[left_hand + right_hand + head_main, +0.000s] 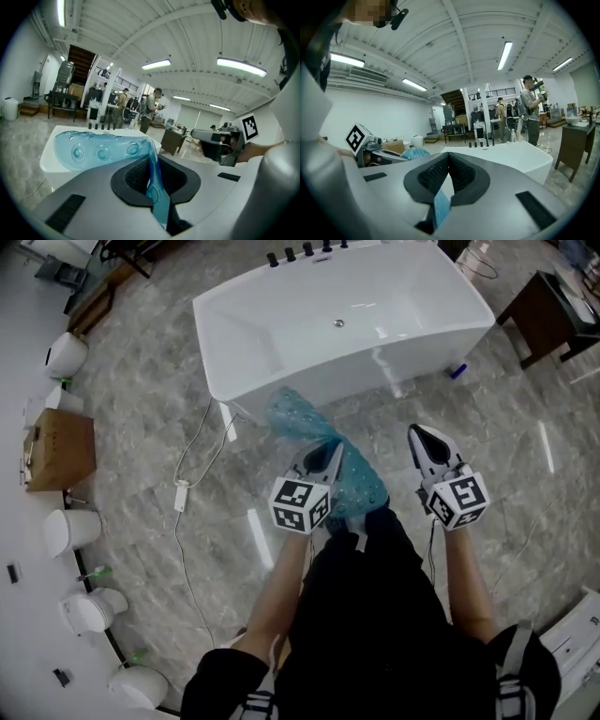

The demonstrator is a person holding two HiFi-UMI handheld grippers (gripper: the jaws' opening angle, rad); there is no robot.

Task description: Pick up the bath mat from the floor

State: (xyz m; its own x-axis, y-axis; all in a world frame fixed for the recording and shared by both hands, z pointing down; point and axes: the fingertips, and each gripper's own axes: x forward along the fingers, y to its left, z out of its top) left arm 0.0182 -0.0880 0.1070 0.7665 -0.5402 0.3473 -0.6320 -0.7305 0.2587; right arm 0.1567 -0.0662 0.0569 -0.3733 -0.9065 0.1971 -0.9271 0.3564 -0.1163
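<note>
The teal, see-through bath mat (314, 427) with round suction cups is off the floor and hangs from my left gripper (330, 450) in front of the white bathtub (309, 371). In the left gripper view the jaws (152, 161) are shut on an edge of the bath mat (93, 150), which sticks out ahead and to the left. My right gripper (418, 433) is to the right of the mat and apart from it. Its jaws (449, 157) meet at the tips with nothing between them. A blue sliver shows in the gap behind the pads, and I cannot tell what it is.
A white cable with a power strip (183, 493) lies on the marble floor left of me. A cardboard box (61, 448) and white sanitary ware (70, 531) line the left wall. A dark table (548, 306) stands at the back right. People (529, 112) stand beyond the tub (511, 154).
</note>
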